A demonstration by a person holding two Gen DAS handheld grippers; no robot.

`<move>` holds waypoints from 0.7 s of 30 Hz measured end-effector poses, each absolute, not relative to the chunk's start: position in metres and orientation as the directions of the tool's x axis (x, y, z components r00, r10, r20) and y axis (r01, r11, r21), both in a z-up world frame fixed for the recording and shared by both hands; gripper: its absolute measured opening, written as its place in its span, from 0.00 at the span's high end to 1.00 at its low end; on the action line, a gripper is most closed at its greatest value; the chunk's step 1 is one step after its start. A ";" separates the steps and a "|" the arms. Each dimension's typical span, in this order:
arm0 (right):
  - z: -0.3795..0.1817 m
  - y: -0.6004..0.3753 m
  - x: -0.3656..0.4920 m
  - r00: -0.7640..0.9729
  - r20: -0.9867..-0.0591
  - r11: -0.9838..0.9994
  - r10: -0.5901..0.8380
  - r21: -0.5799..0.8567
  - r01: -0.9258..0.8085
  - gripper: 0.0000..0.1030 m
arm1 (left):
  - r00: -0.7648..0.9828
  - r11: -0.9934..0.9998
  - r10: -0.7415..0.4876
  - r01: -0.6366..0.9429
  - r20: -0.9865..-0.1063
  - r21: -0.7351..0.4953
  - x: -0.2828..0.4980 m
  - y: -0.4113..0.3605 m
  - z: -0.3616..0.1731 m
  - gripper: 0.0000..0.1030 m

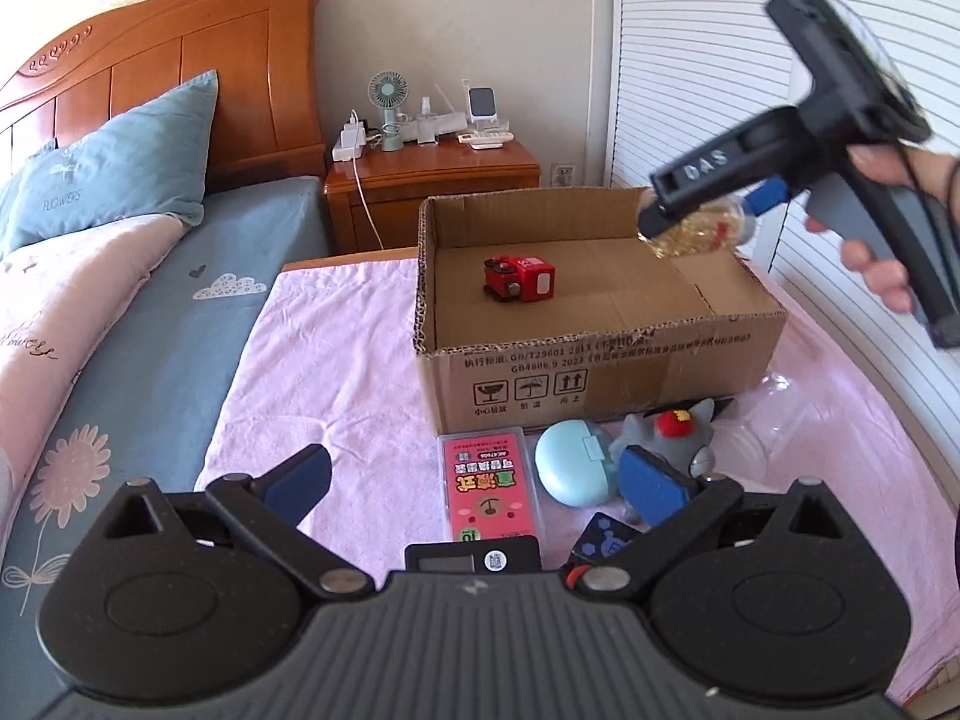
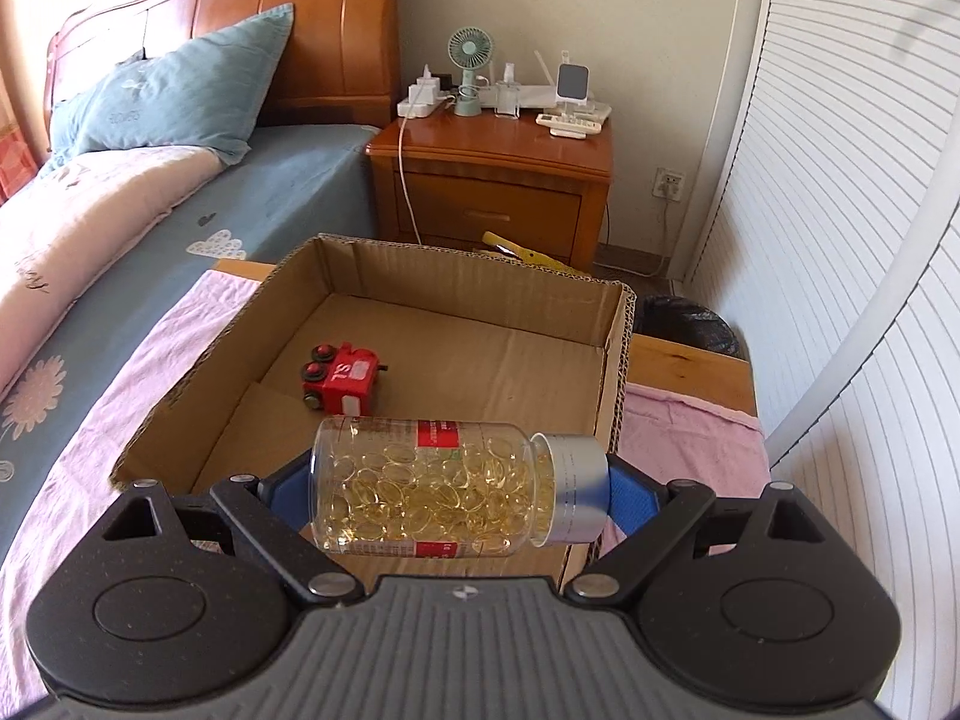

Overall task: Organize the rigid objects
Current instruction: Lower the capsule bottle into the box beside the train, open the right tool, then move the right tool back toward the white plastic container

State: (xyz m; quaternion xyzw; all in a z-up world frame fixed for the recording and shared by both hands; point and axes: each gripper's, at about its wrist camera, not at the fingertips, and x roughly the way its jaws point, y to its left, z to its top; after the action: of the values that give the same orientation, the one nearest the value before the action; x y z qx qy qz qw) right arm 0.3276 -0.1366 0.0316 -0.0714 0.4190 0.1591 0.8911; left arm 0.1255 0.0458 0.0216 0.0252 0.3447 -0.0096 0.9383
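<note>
we've got the right gripper [image 2: 459,495] clamped end to end on the capsule bottle [image 2: 432,483], one pad on its base, the other on the silver cap [image 2: 573,486], bottle lying sideways over the near edge of the cardboard box [image 2: 621,360]. to do this step well, we think: carry it further in past the near wall, lower till the bottle is just above the box floor, then let go so it doesn't roll far or knock the red toy truck [image 2: 342,375]. keep it level; the grip is on the ends only, so a tilt could let it slip.

left gripper [image 1: 474,483] has its jaws spread wide w/ nothing between the pads, hovering over the items left on the pink cloth [image 1: 336,360]: pink card case [image 1: 489,480], light blue round case [image 1: 567,462], grey plush toy [image 1: 672,429], a dark small item near the right pad that we can't id.

box contents: only the red toy truck, on its side toward the left of the floor; rest of the floor is bare cardboard. bottle is roughly half full of yellow softgels, cap on.
</note>
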 end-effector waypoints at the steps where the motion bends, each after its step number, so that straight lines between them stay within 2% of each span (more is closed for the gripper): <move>1: 0.029 -0.135 0.334 0.596 -0.773 0.941 0.217 0.004 -0.338 0.07 | 0.765 0.998 0.002 0.040 -0.645 0.051 0.123 0.044 0.019 0.02; 7: 0.015 -0.120 0.368 0.605 -0.783 0.958 0.148 -0.039 -0.284 0.06 | 0.760 0.999 -0.015 0.033 -0.650 0.016 0.126 0.051 0.015 0.02; 11: 0.018 -0.121 0.367 0.620 -0.766 0.961 0.170 -0.011 -0.277 0.00 | 0.754 1.000 -0.010 0.018 -0.657 0.006 0.126 0.055 0.012 0.02; 21: 0.043 -0.133 0.311 0.634 -0.729 0.935 0.257 0.021 -0.354 0.00 | 0.752 1.000 -0.008 0.017 -0.660 0.007 0.113 0.052 0.015 0.02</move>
State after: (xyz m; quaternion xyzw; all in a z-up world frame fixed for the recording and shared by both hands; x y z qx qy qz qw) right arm 0.3112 -0.1329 0.0431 -0.0620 0.3926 0.1693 0.9019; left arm 0.1135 0.0518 0.0155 0.0063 0.3524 -0.0068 0.9358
